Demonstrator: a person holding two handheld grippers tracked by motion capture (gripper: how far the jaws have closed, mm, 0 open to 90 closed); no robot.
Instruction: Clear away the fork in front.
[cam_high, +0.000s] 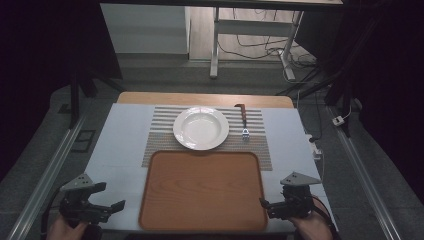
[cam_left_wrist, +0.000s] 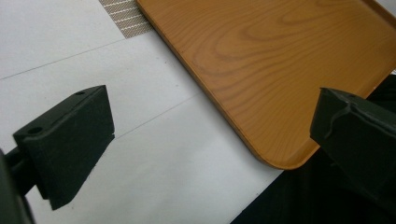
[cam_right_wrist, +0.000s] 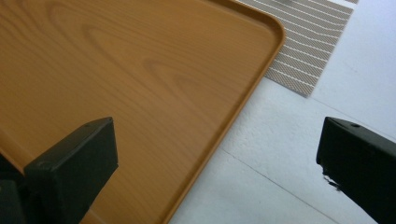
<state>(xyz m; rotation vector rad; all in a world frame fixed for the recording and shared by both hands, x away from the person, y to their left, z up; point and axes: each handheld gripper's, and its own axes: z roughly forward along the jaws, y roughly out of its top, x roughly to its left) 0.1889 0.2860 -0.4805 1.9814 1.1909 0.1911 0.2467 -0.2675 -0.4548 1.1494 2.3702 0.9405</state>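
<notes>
the wooden tray (cam_high: 202, 190) fills the lower middle of the high view, empty, its far edge overlapping a striped placemat (cam_high: 260, 142). on the mat above it sit a white plate (cam_high: 201, 128) and, just right of the plate, a fork (cam_high: 244, 121). the left gripper (cam_high: 107, 200) hangs at the lower left of the frame, released, jaws wide. the right gripper (cam_high: 270, 204) sits at the lower right beside the tray's corner, likewise spread, grasping nothing.
</notes>
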